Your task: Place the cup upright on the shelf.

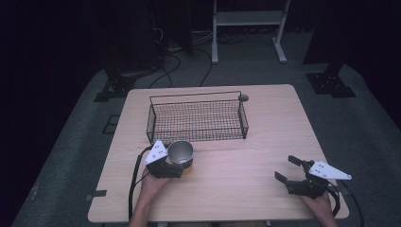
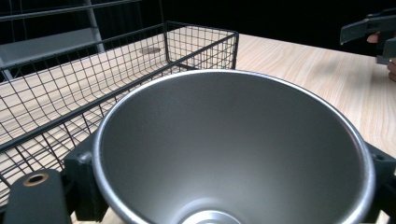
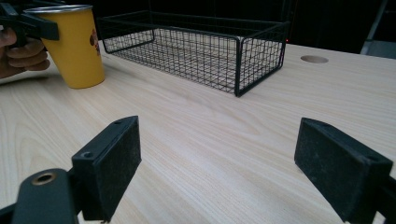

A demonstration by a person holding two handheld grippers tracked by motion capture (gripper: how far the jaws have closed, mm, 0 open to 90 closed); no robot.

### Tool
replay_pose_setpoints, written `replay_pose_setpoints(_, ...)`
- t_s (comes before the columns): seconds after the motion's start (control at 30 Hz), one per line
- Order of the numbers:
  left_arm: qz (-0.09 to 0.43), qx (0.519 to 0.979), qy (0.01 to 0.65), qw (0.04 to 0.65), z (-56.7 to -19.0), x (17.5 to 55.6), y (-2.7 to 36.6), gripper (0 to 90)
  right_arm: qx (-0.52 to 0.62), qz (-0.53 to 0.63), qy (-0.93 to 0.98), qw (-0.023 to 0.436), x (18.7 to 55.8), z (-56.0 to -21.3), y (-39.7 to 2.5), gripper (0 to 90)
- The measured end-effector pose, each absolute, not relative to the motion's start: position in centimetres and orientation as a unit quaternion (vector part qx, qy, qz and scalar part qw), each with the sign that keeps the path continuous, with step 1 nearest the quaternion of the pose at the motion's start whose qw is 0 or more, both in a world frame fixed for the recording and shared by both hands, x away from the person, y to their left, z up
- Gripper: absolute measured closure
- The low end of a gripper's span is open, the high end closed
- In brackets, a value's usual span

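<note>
Left gripper [image 1: 176, 166] clamped on the cup [image 1: 181, 152], jaws set against opposite sides of its wall just below the rim. Cup yellow outside, bare metal inside, upright, mouth open to the left gripper view [image 2: 233, 149]; seen from the right gripper view [image 3: 77, 46] with its base at the table top, contact with the wood not possible to confirm. Located at the front left of the table [image 1: 265, 137], just beside the near long wall of the wire basket [image 1: 196, 118]. Basket black, shallow, lying across the middle of the far half of the table, directly beyond the cup. Small round hole [image 1: 243, 98] in the table top just past the basket's far right corner. Right gripper [image 1: 288, 169] released, jaws spread wide with nothing between them, bare wood visible through the gap in the right gripper view [image 3: 215, 172]. Held low over the front right of the table, well apart from the cup and basket, jaws pointed left and slightly away toward the basket. Left hand [image 1: 153, 184] entered from the bottom edge, gripper aimed forward and slightly right. Right hand [image 1: 321, 205] at the front right corner.
</note>
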State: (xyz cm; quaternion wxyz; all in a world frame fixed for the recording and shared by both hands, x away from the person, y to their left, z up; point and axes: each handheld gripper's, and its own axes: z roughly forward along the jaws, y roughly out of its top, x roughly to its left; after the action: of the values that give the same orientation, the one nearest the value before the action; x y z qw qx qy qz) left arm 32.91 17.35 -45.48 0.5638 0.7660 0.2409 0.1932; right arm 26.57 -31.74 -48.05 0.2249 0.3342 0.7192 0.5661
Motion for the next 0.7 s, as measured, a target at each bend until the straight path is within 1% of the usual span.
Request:
replay_pose_setpoints(0.4, 0.190, 0.752, 0.244, 0.582, -45.1, 33.1, 17.5, 11.9, 0.333, 0.566, 0.719, 0.225, 26.6, -48.0, -31.7, 13.6)
replay_pose_setpoints(0.7, 0.189, 0.749, 0.236, 0.590, -43.5, 33.9, 17.3, 11.9, 0.334, 0.567, 0.719, 0.223, 26.6, -48.0, -31.8, 13.6)
